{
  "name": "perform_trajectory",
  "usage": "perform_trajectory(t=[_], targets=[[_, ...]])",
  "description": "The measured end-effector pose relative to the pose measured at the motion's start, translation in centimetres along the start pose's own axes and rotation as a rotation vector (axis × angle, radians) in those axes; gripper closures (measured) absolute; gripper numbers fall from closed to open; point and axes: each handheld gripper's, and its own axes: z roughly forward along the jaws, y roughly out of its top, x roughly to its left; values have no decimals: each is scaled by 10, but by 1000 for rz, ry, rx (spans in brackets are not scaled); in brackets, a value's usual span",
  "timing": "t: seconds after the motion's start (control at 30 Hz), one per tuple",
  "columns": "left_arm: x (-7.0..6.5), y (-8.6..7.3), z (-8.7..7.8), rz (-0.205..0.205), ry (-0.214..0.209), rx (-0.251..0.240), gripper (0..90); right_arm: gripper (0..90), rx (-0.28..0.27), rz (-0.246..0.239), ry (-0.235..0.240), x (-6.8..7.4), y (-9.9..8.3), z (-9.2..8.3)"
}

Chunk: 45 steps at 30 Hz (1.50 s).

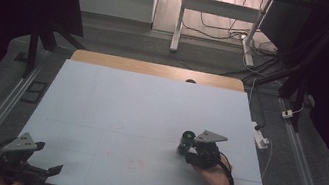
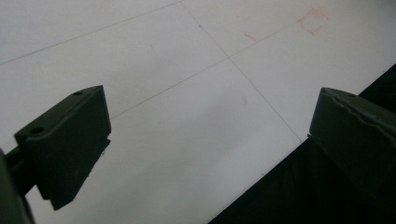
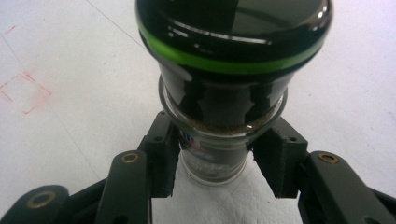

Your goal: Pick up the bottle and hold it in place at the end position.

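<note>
Right gripper (image 3: 212, 158) clamped on small glass spice grinder with black, green-ringed cap (image 3: 224, 93). Top-heavy, slick glass: could tip or slip if lifted. Left gripper (image 2: 205, 140) wide open, idle.

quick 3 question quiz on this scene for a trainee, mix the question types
1. True or false: the right tool is shut on the glass body of the spice grinder.
2. The stripe round the grinder's black cap is: A red, B green, C white.
3. How do the left tool's jaws stand, and what lies beneath them?

Key
1. True.
2. B.
3. Wide apart with nothing between them, over the near edge of the white table.
</note>
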Motion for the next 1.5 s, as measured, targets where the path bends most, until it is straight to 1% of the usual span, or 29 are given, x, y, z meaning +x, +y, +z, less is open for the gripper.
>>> perform_trajectory(t=[0.07, 0.23, 0.3, 0.5, 0.53, 0.63, 0.8, 1.0, 1.03, 1.07, 1.17, 1.4, 1.5], targets=[[0, 0, 0, 1, 0, 0, 0, 525, 1, 3, -1, 0, 0, 0], [0, 0, 0, -1, 0, 0, 0, 528, 11, -13, -14, 2, 2, 0], [0, 0, 0, -1, -1, 0, 0, 528, 7, -4, -3, 2, 4, -1], [0, 0, 0, -3, 1, -1, 0, 529, -8, 13, 1, 3, 12, -4], [0, 0, 0, -3, 1, -1, 0, 529, -7, 19, 0, 2, 13, -4], [1, 0, 0, -5, -1, 0, 0, 529, -6, 13, -12, 2, 19, -4], [1, 0, 0, -9, -3, 0, 1, 529, -16, 26, -19, 3, 29, -2], [1, 0, 0, -12, -3, -1, 1, 529, -16, 35, -8, 6, 43, 7], [1, 0, 0, -12, -3, -1, 1, 529, -16, 35, -8, 6, 43, 7], [1, 0, 0, -11, -4, -1, 1, 529, -15, 43, 0, 6, 47, 10], [1, 0, 0, -10, -4, -1, 1, 529, -16, 48, 4, 7, 53, 16], [1, 0, 0, -10, -4, -1, 1, 528, -21, 18, 14, 8, 68, 27], [1, 0, 0, -10, -4, -1, 1, 528, -24, 14, 21, 9, 74, 34]])
